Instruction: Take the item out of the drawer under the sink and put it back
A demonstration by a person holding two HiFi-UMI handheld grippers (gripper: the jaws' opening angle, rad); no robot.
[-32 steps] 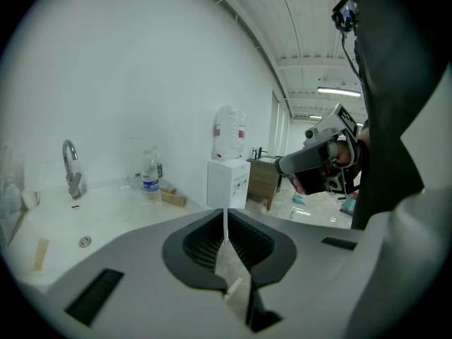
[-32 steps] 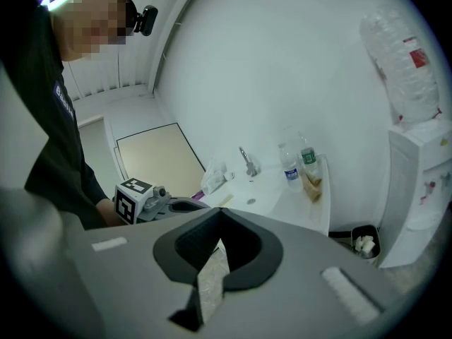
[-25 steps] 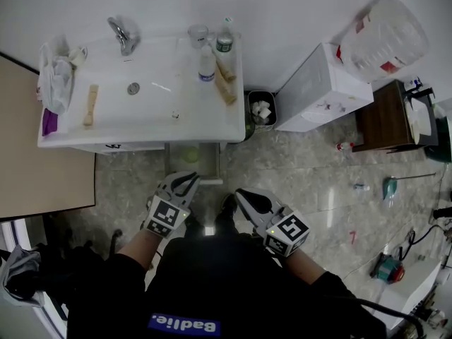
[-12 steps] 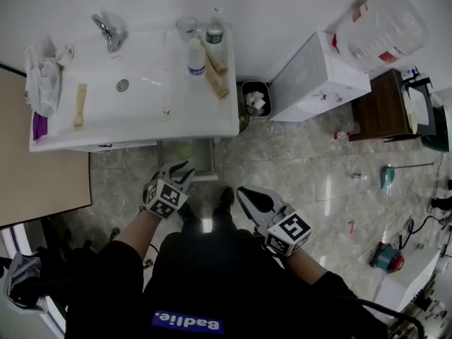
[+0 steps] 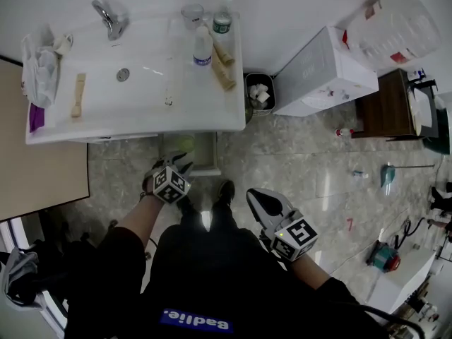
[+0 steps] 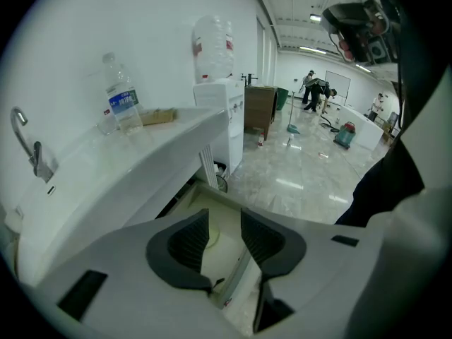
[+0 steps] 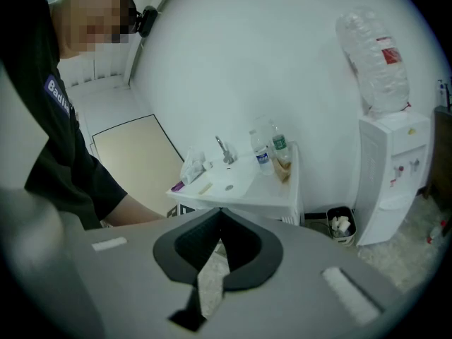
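Note:
The drawer (image 5: 203,150) under the white sink (image 5: 141,119) stands pulled out. My left gripper (image 5: 180,161) hangs over its front, pointing steeply down into it. Its jaws have just been opening and stand wide, with nothing pressed between them. In the left gripper view, past the left gripper (image 6: 224,217), I see the drawer floor (image 6: 226,202) and the edge of a pale yellow-green round item (image 6: 210,236), mostly hidden behind one finger. My right gripper (image 5: 260,198) is held back beside the person's legs, jaws shut and empty; the right gripper (image 7: 220,214) faces the sink from a distance.
On the sink top are a tap (image 5: 107,16), bottles (image 5: 203,48), a brush (image 5: 76,96) and a cloth (image 5: 39,62). A small bin (image 5: 259,94) and a water dispenser (image 5: 328,76) stand to the right. A beige panel (image 5: 42,154) is at left. The person's shoe (image 5: 226,189) is just before the drawer.
The left gripper has dropped toward the drawer and its jaws have opened. The round item, seen in the drawer earlier, is now covered by the gripper in the head view. The right gripper sank slightly.

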